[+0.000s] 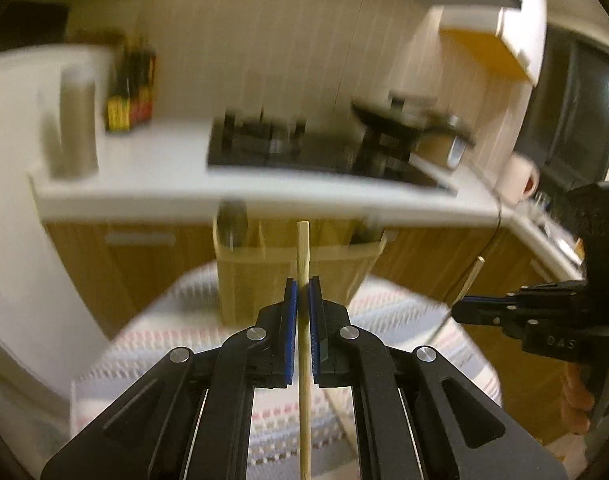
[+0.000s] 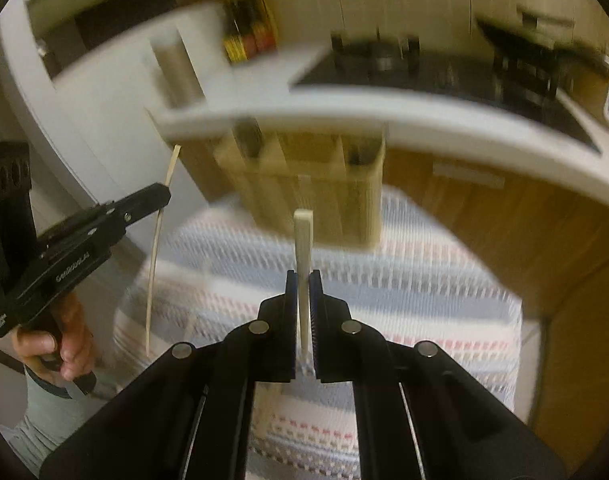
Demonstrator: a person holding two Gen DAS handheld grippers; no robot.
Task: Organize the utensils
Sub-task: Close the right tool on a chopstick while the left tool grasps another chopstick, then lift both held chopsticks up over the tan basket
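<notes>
Closest to the left wrist camera, the left tool (image 1: 303,286) is pinched on a chopstick (image 1: 303,248), which runs straight up between the blue pads (image 1: 291,320) and pokes out beyond their tips. Its lower end passes back under the tool toward the camera. Beyond it stands a wooden holder (image 1: 264,276) with several compartments, set on a table covered by a striped cloth (image 1: 176,328). What sits in the compartments is too blurred to name. Off to the right in this view the right tool (image 1: 458,308) comes in sideways, clamped on a second chopstick (image 1: 470,280) that slants up past its tip. From the right wrist camera, the right tool (image 2: 303,280) is likewise closed on that pale chopstick (image 2: 303,236), upright between its pads, with the holder (image 2: 316,196) just beyond and the cloth (image 2: 404,300) below. At the left of this view the left tool (image 2: 166,196) grips its chopstick (image 2: 156,248) near the upper end, the long lower part hanging down over the cloth edge. A hand (image 2: 60,340) wraps the handle under that tool. Behind the table runs a white counter (image 1: 164,152) with a black hob (image 1: 296,148), all smeared by motion blur.
</notes>
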